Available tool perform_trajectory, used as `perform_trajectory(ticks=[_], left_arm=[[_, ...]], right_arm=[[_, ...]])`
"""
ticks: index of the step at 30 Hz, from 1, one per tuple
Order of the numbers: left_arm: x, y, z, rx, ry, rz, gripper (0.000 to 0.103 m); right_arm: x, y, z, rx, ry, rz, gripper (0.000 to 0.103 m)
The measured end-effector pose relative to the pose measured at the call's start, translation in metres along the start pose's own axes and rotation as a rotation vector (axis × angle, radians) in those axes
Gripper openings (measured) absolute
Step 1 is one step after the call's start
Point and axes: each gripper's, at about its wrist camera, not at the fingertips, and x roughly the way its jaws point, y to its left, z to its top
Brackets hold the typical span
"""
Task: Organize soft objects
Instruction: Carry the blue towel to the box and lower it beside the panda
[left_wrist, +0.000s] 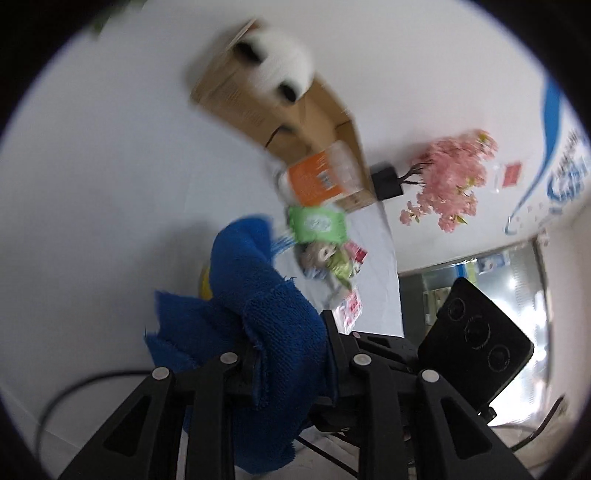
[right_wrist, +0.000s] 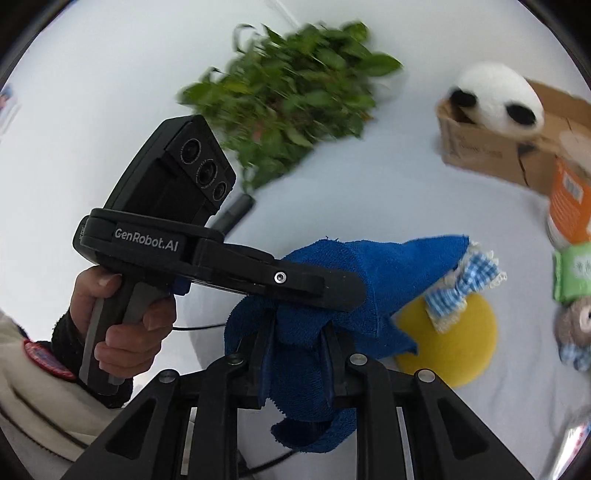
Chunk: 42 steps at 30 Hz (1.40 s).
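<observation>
A blue terry cloth (left_wrist: 255, 306) is held bunched between both grippers above the white table. My left gripper (left_wrist: 291, 354) is shut on one part of the blue cloth. My right gripper (right_wrist: 295, 347) is shut on another part of the same cloth (right_wrist: 369, 273). The left gripper also shows from the side in the right wrist view (right_wrist: 332, 288), clamped on the cloth. A white panda plush (left_wrist: 277, 66) sits in the cardboard box (left_wrist: 243, 99); it also shows in the right wrist view (right_wrist: 495, 96). A yellow round sponge (right_wrist: 454, 339) lies under the cloth.
A blue gingham bow (right_wrist: 461, 284), a green wipes pack (left_wrist: 317, 221), an orange-labelled jar (left_wrist: 317, 177) and a small grey plush (left_wrist: 317, 254) lie by the box. A green plant (right_wrist: 291, 92) stands at the back. A pink blossom tree (left_wrist: 450, 177) stands beyond the table edge.
</observation>
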Motion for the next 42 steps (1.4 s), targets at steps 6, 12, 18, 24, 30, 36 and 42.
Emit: perform_trajectory(ticks=[6,12,18,24,30,36,42], left_arm=[[-0.023,-0.022,0.028,0.079,-0.099,0.038,0.023],[-0.049,-0.075,0.067,0.228,-0.199,0.011,0.023],[-0.054,-0.120,0.109,0.375,-0.249,-0.019,0.023],[-0.037,-0.128,0.161,0.430,-0.247,-0.027,0.023],[-0.009,-0.114,0.221,0.452,-0.223,-0.048,0.023],[0.049,-0.055,0.273,0.362,-0.128,-0.073,0.023],[0.118,0.020,0.295,0.196,0.017,0.026,0.023]], right_arm=[[-0.016,0.011,0.022,-0.053,-0.163,0.048,0.020],[-0.047,0.015,0.065,-0.095,-0.325,0.048,0.020],[-0.088,0.017,0.109,-0.155,-0.478,-0.005,0.020],[-0.091,-0.010,0.148,-0.124,-0.537,-0.077,0.020],[-0.076,-0.052,0.189,-0.060,-0.594,-0.157,0.020],[-0.031,-0.116,0.214,0.097,-0.585,-0.253,0.022],[0.040,-0.186,0.219,0.335,-0.419,-0.339,0.022]])
